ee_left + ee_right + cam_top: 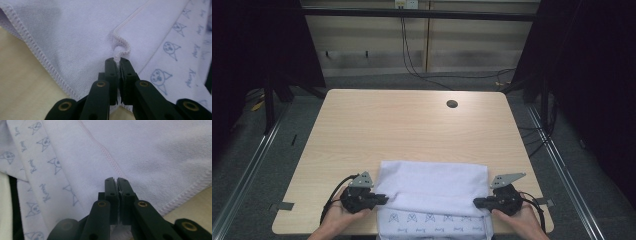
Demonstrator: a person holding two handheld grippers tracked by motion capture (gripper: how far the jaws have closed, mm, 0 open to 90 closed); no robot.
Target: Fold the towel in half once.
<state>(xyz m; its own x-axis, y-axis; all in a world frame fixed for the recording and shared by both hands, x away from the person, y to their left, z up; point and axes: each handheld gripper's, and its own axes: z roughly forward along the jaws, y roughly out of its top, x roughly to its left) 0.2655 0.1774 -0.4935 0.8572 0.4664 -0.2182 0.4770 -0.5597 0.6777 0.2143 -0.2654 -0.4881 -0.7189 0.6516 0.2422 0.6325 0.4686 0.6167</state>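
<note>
Lying folded at the near edge of the wooden table (412,125) (a dark round hole (452,104) sat far behind), the white towel (432,187) was pinched by the left gripper (116,61) and right gripper (116,180), jaws closed on its hem.

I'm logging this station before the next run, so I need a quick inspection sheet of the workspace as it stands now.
Surface: light wood table, with a round dark hole near its far right.
Job's things: white towel at the near edge, folded, with a printed cat-face band hanging over the near edge.
Clutter: nothing seen.
Grippers: left gripper shut on the towel's stitched hem; right gripper shut on the towel, cloth between its fingers.
Cables: one trails from each gripper; black cables run down the back wall and across the floor.
Surroundings: dark curtains at both sides, metal rails on the floor.
</note>
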